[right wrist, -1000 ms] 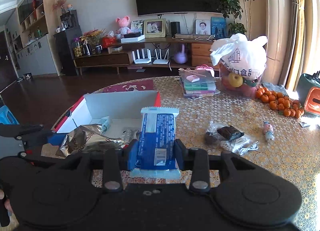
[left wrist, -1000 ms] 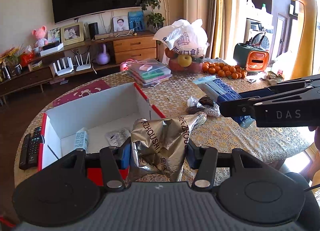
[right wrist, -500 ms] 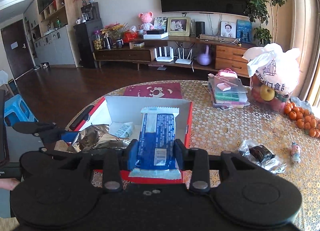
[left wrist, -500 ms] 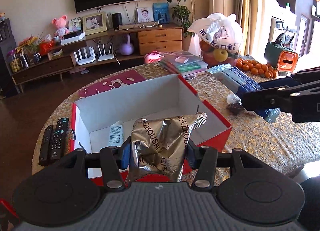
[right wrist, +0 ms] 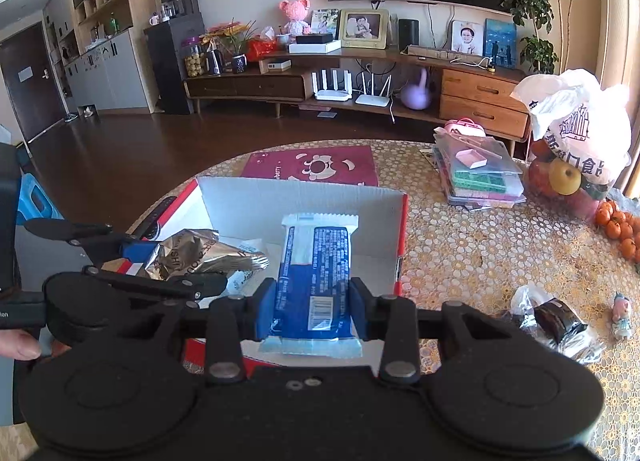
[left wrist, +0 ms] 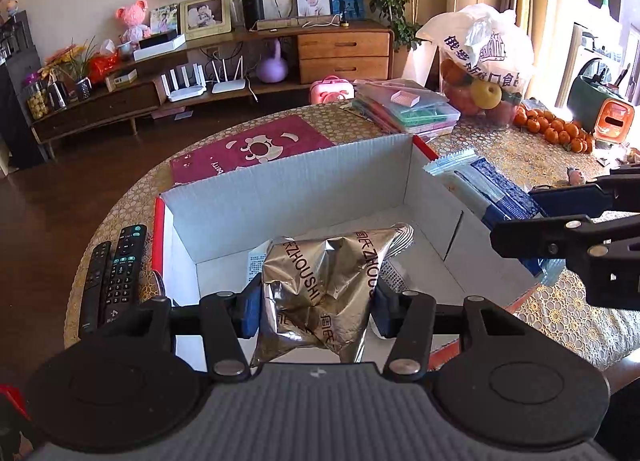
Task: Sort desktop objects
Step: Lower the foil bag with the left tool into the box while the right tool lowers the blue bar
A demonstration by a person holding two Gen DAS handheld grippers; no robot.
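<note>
My left gripper (left wrist: 316,307) is shut on a crumpled silver foil pouch (left wrist: 328,285) and holds it over the open red-and-white cardboard box (left wrist: 288,189). The same foil pouch (right wrist: 192,253) shows at the left of the right wrist view. My right gripper (right wrist: 312,307) is shut on a blue-and-white snack packet (right wrist: 316,273), which hangs above the box (right wrist: 304,197) near its right wall. That blue packet (left wrist: 484,189) juts in from the right in the left wrist view. Small white packets lie on the box floor, mostly hidden.
Two black remotes (left wrist: 114,273) lie left of the box. A maroon mat (right wrist: 316,165) sits behind it. Stacked plastic cases (right wrist: 476,169), a white bag of fruit (right wrist: 576,141), small oranges (left wrist: 556,129), a wrapped dark item (right wrist: 556,321) and a tiny figurine (right wrist: 622,317) lie on the gold tablecloth.
Both grippers have moved left and forward with their loads: the foil pouch now hangs over the box interior, and the blue packet has come over the box's right side.
</note>
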